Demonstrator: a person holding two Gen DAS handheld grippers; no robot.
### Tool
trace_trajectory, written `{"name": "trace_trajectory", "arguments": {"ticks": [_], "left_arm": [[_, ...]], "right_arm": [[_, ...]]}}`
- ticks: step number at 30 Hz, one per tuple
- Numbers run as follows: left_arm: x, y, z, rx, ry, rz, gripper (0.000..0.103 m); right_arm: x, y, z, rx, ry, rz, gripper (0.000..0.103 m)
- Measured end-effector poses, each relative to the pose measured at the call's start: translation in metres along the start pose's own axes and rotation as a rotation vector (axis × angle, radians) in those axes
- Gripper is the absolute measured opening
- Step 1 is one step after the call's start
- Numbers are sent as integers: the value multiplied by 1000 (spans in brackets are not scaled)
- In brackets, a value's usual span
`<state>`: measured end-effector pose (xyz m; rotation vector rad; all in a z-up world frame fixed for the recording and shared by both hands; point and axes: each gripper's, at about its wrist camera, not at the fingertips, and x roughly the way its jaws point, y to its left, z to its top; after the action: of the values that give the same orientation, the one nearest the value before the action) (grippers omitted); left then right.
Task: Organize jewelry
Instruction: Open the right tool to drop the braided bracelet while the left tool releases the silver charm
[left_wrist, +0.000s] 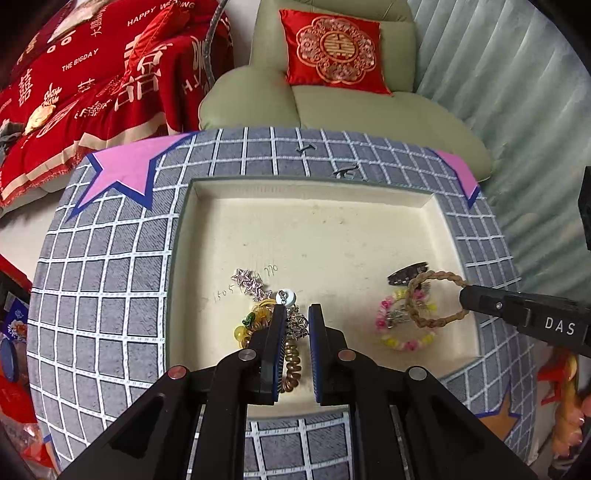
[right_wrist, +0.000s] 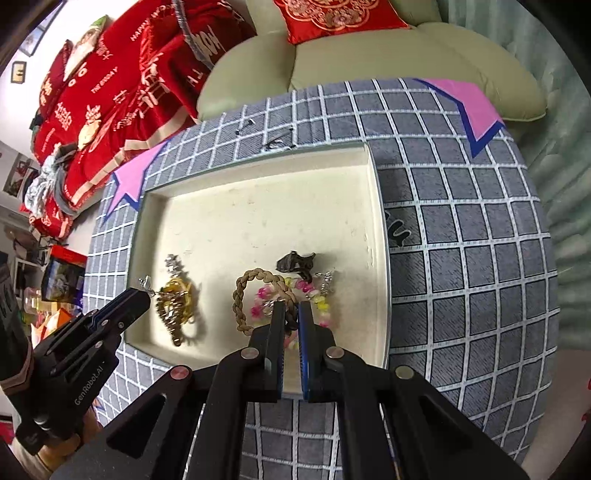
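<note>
We held both grippers over a cream tray (left_wrist: 314, 221) that sat on a worktop (left_wrist: 103, 280) covered in a grey cloth with a white grid. All the jewelry lay along the tray's near edge, in two heaps.

Toward the tray's near left corner lay the first heap: a star-shaped clip (left_wrist: 251, 283), a yellow coil tie (left_wrist: 258, 314), a brown coil tie (left_wrist: 291, 363) and a small silver charm (left_wrist: 297, 324). Our left gripper (left_wrist: 297, 317) hovered right over it with its fingers (left_wrist: 277, 332) set narrow, a small gap between them; the silver charm and the brown coil showed in that gap, and we could not tell whether the pads touched either one (the right wrist view showed only the side of that gripper (right_wrist: 142, 295), its tip just at the heap).

Toward the tray's near right corner lay the second heap: a pink-and-yellow bead bracelet (right_wrist: 314, 299), a dark hair clip (right_wrist: 295, 262) just beyond it, and a braided tan bracelet (right_wrist: 251, 299). Our right gripper (right_wrist: 291, 314) had its fingers (right_wrist: 306, 332) closed narrow on the braided bracelet's near side, the loop lifted and tilted over the beads. In the left wrist view the same gripper (left_wrist: 467, 295) met the loop (left_wrist: 436, 299) at its right side.

Beyond the worktop's far edge stood a pale green sofa (left_wrist: 332, 110) with a red cushion (left_wrist: 332, 51)
</note>
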<state>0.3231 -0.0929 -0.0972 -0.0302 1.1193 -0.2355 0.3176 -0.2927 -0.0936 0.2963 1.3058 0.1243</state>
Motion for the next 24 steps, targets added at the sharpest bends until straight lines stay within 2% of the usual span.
{"name": "trace_trajectory", "arguments": {"ticks": [8, 19, 21, 24], "left_arm": [[24, -1, -2, 9, 31, 38, 22], [37, -8, -7, 54, 45, 93, 22], [38, -11, -7, 71, 46, 102, 22], [38, -11, -6, 74, 51, 110, 22]], "right_arm": [[24, -8, 1, 17, 30, -9, 7], [50, -14, -3, 30, 84, -8, 8], [52, -14, -4, 28, 87, -6, 10], [54, -14, -4, 28, 98, -2, 22]]}}
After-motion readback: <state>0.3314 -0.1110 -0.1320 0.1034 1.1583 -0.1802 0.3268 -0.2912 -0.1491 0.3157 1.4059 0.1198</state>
